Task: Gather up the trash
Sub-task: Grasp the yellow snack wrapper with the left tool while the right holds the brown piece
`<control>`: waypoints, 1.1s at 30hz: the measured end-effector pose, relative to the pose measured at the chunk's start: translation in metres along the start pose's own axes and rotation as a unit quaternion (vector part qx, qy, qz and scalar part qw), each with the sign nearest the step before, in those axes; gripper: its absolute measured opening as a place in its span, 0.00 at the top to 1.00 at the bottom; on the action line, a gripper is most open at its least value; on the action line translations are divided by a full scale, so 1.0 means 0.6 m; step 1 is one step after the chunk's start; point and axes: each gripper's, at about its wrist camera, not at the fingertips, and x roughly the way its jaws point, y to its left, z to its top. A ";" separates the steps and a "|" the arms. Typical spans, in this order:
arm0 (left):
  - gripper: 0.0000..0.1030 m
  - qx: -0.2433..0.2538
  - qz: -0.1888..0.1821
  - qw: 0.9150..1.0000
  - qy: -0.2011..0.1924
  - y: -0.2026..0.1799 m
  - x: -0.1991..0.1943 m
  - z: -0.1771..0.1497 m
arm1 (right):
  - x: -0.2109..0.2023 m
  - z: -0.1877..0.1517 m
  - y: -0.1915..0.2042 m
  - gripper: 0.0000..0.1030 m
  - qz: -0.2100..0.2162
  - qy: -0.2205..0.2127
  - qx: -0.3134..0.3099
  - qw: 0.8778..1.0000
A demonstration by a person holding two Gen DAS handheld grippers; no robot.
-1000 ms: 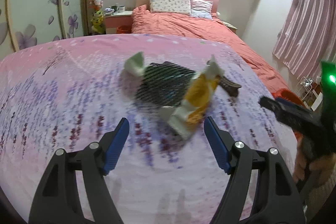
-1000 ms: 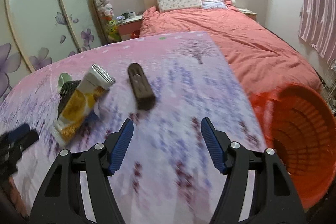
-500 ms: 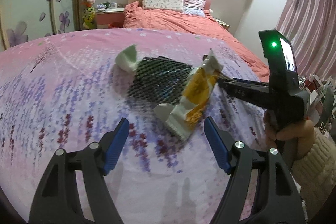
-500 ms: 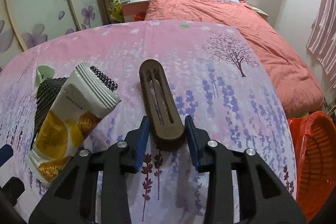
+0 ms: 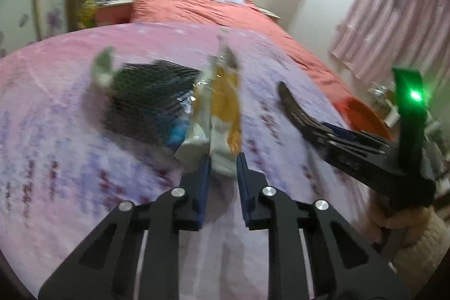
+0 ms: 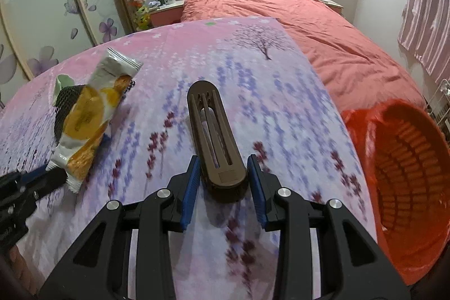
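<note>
Both hands gripping trash on the flowered surface.

My left fingers (image 5: 222, 167) are closing on the wrapper's (image 5: 222, 103) near end, mid-frame, its far end lifted; the black mesh (image 5: 152, 100) lies just left. My right fingers (image 6: 223, 176) clench the brown tray (image 6: 215, 137) at lower centre. Bare surface (image 6: 281, 108) runs to the right edge, the orange basket (image 6: 407, 187) beyond it.

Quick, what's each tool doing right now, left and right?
Left tool: closing on the snack wrapper.
Right tool: shut on the brown slotted piece.
</note>
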 end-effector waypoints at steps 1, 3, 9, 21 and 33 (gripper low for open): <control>0.80 0.012 -0.004 1.000 -0.001 -0.010 -0.002 -0.004 | -0.002 0.000 0.000 0.66 -0.001 -0.001 0.001 1.000; 0.70 0.027 0.004 1.000 -0.004 -0.025 -0.006 -0.009 | -0.008 -0.004 -0.004 0.66 -0.005 -0.004 0.003 1.000; 0.49 -0.005 0.030 0.999 -0.010 -0.032 0.000 0.001 | -0.010 -0.009 -0.022 0.66 -0.004 -0.007 0.020 1.000; 0.98 0.025 0.028 0.999 -0.001 -0.072 0.033 0.025 | -0.015 -0.019 -0.042 0.66 0.001 -0.011 0.035 0.999; 0.53 0.008 0.026 0.999 -0.024 -0.100 0.051 0.062 | -0.017 -0.028 -0.073 0.66 0.011 -0.011 0.069 0.998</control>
